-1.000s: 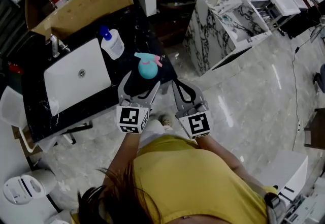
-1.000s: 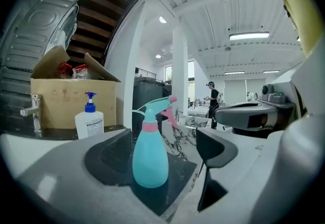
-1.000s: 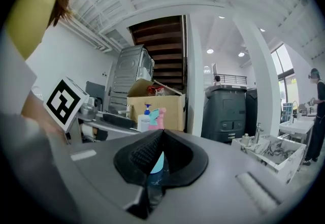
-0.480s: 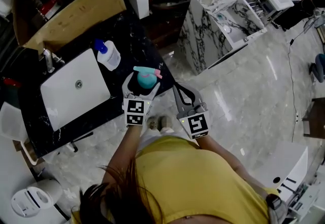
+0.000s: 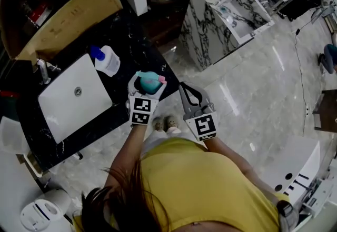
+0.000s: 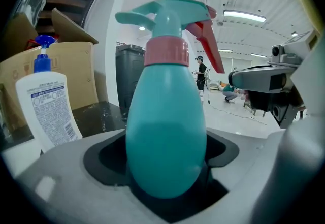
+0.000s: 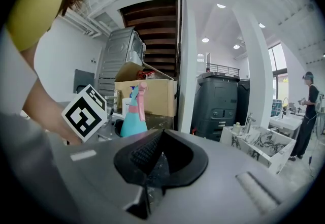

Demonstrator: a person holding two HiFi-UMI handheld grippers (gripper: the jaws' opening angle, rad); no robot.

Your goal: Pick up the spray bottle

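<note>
The teal spray bottle (image 5: 149,82) with a pink collar and trigger stands upright near the front right corner of the black counter (image 5: 131,49). My left gripper (image 5: 147,84) is shut on its body, one jaw on each side. In the left gripper view the spray bottle (image 6: 165,131) fills the middle, seated in the dark notch of the left gripper (image 6: 165,177). My right gripper (image 5: 185,90) hangs just to the right, beyond the counter edge, shut on nothing. From the right gripper view the spray bottle (image 7: 131,116) shows small at the left, past the right gripper (image 7: 152,162).
A white pump bottle with a blue head (image 5: 107,59) stands behind the spray bottle, next to the white sink (image 5: 73,94) and its faucet (image 5: 42,71). A cardboard box (image 5: 63,10) is at the back. A marble vanity (image 5: 221,15) stands on the tiled floor to the right.
My left gripper has moved forward around the spray bottle and its jaws have drawn in against it. The right gripper has stayed beside it, still shut.
</note>
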